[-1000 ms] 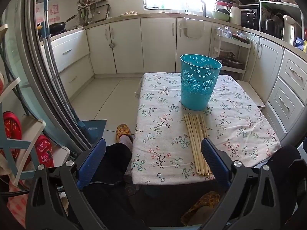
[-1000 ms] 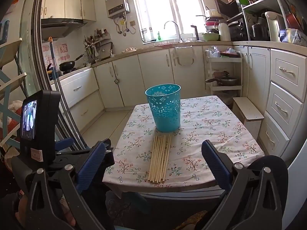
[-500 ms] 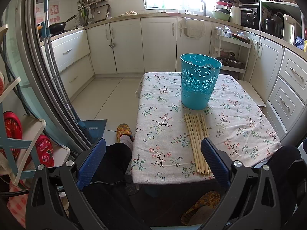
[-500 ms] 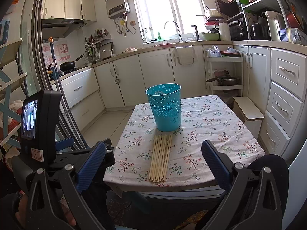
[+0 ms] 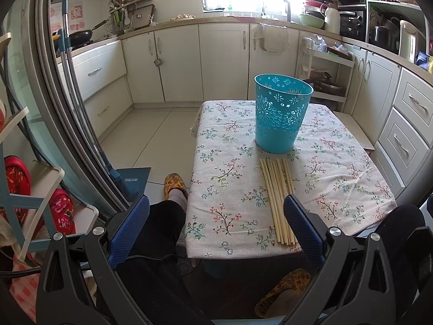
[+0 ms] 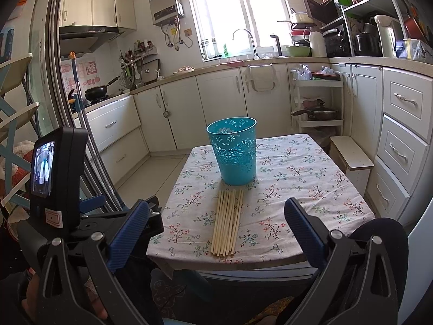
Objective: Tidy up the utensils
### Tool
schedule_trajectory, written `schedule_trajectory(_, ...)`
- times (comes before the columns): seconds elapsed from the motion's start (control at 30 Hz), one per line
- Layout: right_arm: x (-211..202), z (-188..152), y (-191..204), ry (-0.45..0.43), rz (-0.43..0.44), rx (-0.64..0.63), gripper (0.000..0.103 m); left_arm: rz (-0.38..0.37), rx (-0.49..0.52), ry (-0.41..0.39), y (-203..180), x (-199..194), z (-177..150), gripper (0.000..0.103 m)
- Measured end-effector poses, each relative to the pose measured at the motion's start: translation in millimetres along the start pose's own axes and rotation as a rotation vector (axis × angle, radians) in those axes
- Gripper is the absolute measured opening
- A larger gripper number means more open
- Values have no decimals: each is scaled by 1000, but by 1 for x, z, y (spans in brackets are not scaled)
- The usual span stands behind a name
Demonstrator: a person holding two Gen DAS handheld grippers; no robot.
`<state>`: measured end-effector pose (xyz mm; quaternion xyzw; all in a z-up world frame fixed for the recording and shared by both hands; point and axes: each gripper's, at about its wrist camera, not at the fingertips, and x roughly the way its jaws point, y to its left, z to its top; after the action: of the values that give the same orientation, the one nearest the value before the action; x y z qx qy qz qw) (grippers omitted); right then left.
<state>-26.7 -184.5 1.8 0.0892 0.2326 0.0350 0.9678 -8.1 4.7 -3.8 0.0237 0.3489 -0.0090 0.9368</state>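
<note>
A small desk (image 5: 232,216) with a flowered cloth is standing in a kitchen. A teal bin (image 5: 281,116) with a pattern of cut holes is standing upright on the desk, around the middle and a little toward the far edge. A bundle of chopsticks (image 5: 277,200) is lying flat on the cloth in front of the bin. The sticks are lying side by side, touching each other, and they are running from just before the foot of the bin to the near edge of the desk. In the right wrist view the same chopsticks (image 6: 227,222) are reaching almost to the near edge, and the bin (image 6: 234,150) is standing just behind their far ends.

The left tongs (image 5: 216,227) are hanging in front of the near edge of the desk, and the blue pads are standing wide apart with nothing between them. The right pad is overlapping the near ends of the chopsticks in the picture, but I cannot tell if it is touching them. The right tongs (image 6: 216,228) are also wide apart and holding nothing, and they are hanging before the near edge, with the chopsticks lying between the two pads in the view.

Under the desk, a foot in a yellow slipper (image 5: 174,184) is resting on the floor beside the near left corner.
</note>
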Motion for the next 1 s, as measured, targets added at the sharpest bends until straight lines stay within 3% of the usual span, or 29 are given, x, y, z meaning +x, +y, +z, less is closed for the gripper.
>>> schedule_trajectory(0.23,4,4,2,-1,-9,-9,96,-3,6,10,-2,9,4,95)
schedule_trajectory(0.47,32,3,-2,47,-40,-16,96,-4,18,72,-4,46,10,95)
schedule_trajectory(0.67,55,3,-10,94,-48,-9,96,8,6,44,-4,73,16,95)
schedule_trajectory(0.73,64,4,-11,114,-51,-9,96,12,7,98,-5,85,17,95)
schedule_trajectory(1.0,90,5,-15,154,-21,41,96,27,29,171,-10,113,19,95)
